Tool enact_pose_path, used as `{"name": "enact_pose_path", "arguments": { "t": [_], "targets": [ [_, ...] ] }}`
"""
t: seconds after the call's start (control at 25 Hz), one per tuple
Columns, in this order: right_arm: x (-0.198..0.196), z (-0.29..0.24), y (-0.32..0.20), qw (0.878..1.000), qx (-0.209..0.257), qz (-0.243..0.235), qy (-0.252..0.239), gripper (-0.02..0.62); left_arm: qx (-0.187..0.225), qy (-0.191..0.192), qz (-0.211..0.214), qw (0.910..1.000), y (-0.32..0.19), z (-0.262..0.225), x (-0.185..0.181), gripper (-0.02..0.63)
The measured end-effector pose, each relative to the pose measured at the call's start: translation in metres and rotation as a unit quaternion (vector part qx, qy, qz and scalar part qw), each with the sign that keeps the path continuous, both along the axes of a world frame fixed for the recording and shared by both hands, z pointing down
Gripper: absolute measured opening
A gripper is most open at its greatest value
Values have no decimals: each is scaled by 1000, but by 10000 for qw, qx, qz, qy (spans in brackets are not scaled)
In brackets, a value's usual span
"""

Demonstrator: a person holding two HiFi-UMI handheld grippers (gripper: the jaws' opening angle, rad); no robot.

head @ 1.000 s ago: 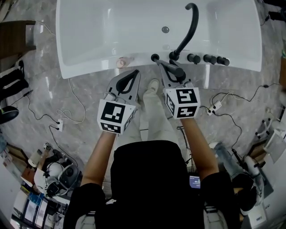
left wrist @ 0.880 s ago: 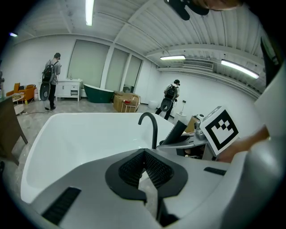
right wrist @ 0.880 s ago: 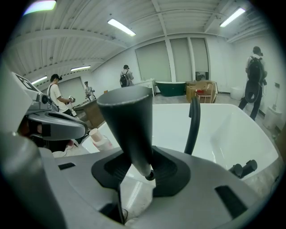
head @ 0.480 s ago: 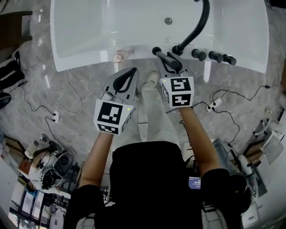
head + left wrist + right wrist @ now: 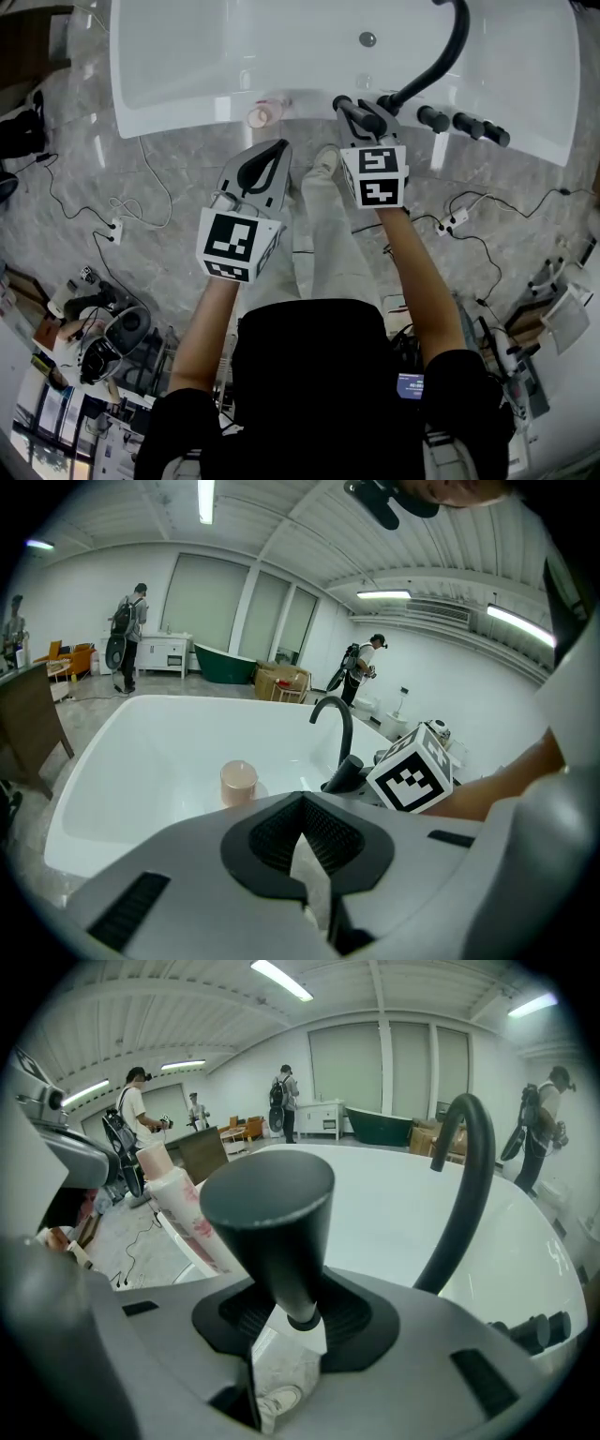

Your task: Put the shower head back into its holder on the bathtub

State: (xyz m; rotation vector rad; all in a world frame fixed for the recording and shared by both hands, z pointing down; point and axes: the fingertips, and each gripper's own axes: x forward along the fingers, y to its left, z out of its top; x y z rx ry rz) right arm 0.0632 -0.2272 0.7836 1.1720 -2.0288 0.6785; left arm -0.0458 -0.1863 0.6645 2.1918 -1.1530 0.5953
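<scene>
My right gripper is shut on the black cone-shaped shower head, gripping its narrow end, with the wide end pointing away over the white bathtub's rim. In the head view the shower head sits just left of the base of the curved black faucet spout. I cannot pick out the holder separately there. My left gripper is shut and empty, hanging over the floor just short of the rim. In the left gripper view its pads hold nothing.
A pink bottle stands on the tub rim left of the shower head. Several black knobs line the rim to the right of the spout. Cables and a socket strip lie on the marble floor. People stand far off in the hall.
My right gripper has carried the shower head forward, up to the tub rim beside the faucet base. The left gripper has hardly moved.
</scene>
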Motion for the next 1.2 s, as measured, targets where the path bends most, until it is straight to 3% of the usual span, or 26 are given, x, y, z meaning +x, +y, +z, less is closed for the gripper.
{"name": "enact_pose_path", "arguments": {
  "t": [0.64, 1.2],
  "targets": [
    [-11, 4, 0, 9998, -187, 43, -56, 140, 51, -6, -12, 10000, -13, -7, -11, 14],
    [1, -58, 16, 9987, 117, 428, -255, 150, 374, -11, 214, 9991, -10, -52, 0, 14]
  ]
}}
